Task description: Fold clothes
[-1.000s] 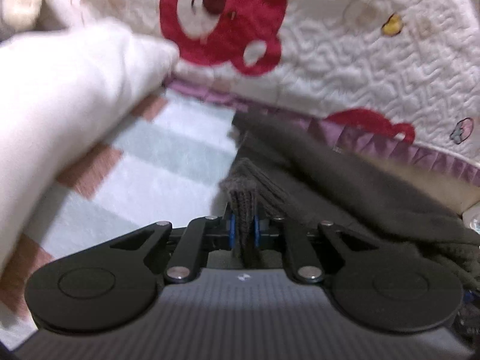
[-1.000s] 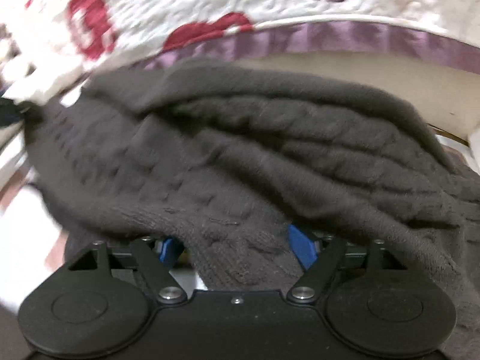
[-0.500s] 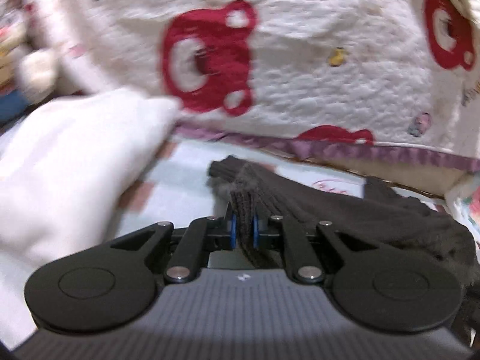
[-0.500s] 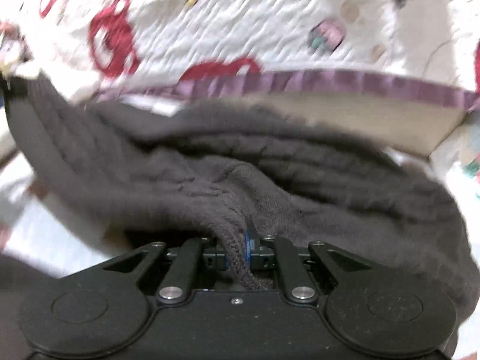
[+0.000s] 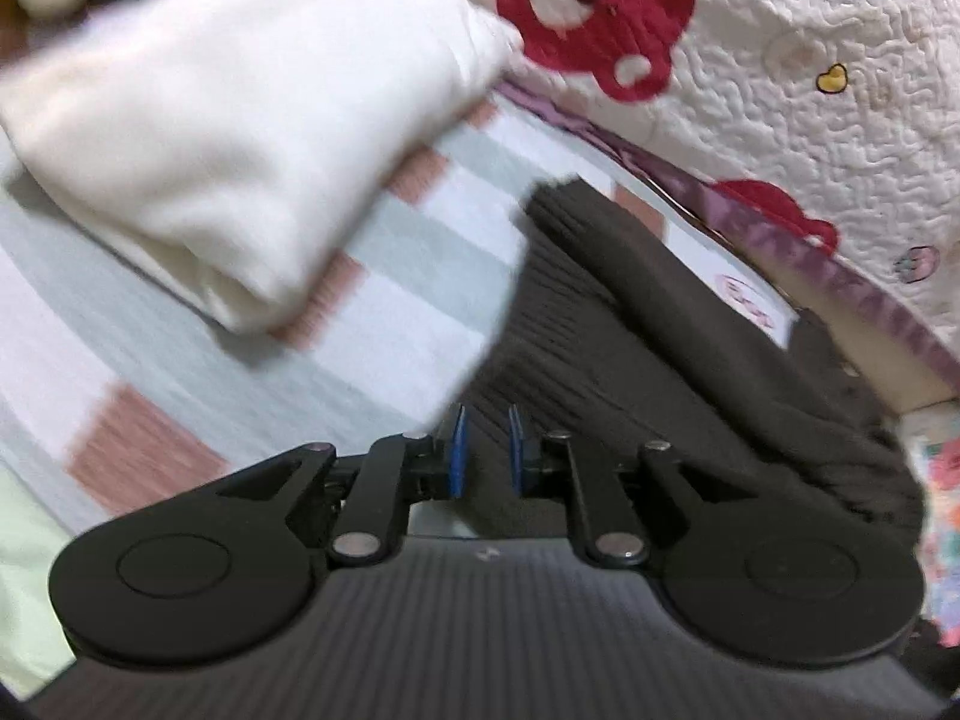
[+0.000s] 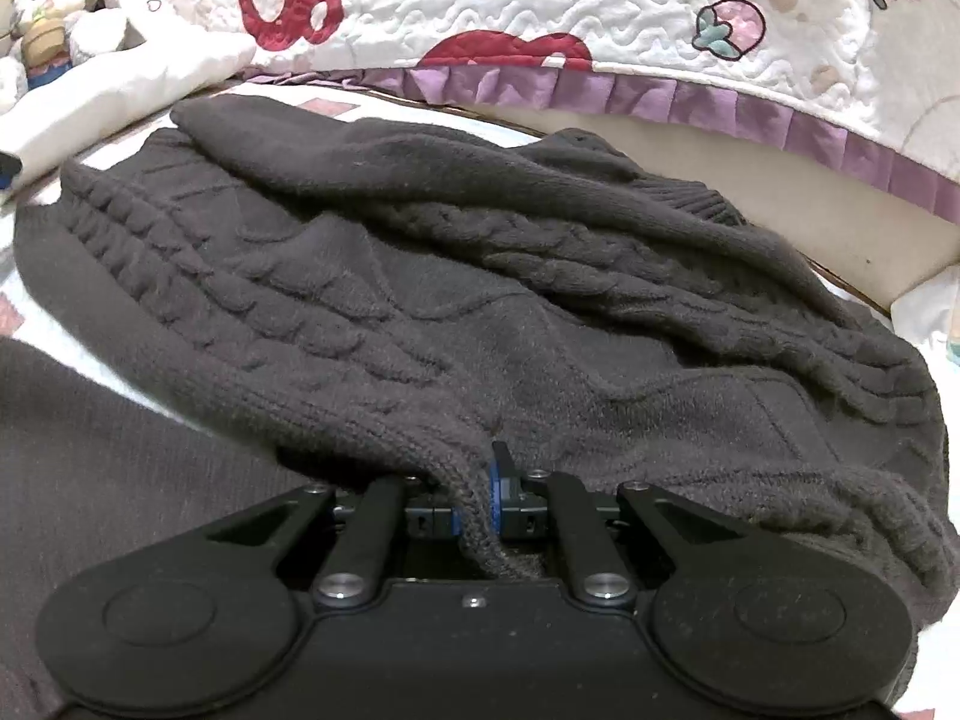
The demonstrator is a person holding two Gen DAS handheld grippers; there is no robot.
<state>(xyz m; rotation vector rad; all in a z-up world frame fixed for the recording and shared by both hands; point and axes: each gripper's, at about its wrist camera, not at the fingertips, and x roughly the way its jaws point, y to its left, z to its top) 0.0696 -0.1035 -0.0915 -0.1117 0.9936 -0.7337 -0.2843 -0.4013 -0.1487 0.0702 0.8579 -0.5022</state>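
A dark grey cable-knit sweater point(image 6: 480, 276) lies spread and rumpled on the bed, one layer folded over along its far side. My right gripper point(image 6: 474, 498) is shut on a thick knit edge at the sweater's near side. In the left wrist view the same sweater point(image 5: 630, 348) runs from the far quilt down to my left gripper point(image 5: 486, 456). The left gripper's blue pads point(image 5: 457, 450) stand close together with the ribbed hem between them, low over the bed. The view there is blurred by motion.
A folded white garment point(image 5: 240, 120) lies to the left on the checked sheet point(image 5: 384, 324). A quilt with red bears point(image 6: 540, 0) and a purple frill rises behind the sweater. Stuffed toys point(image 6: 48, 18) sit at the far left.
The right gripper went from open around the fabric to shut on the sweater's edge. The left gripper carried the hem down toward the bed; the sweater now lies flatter and more spread.
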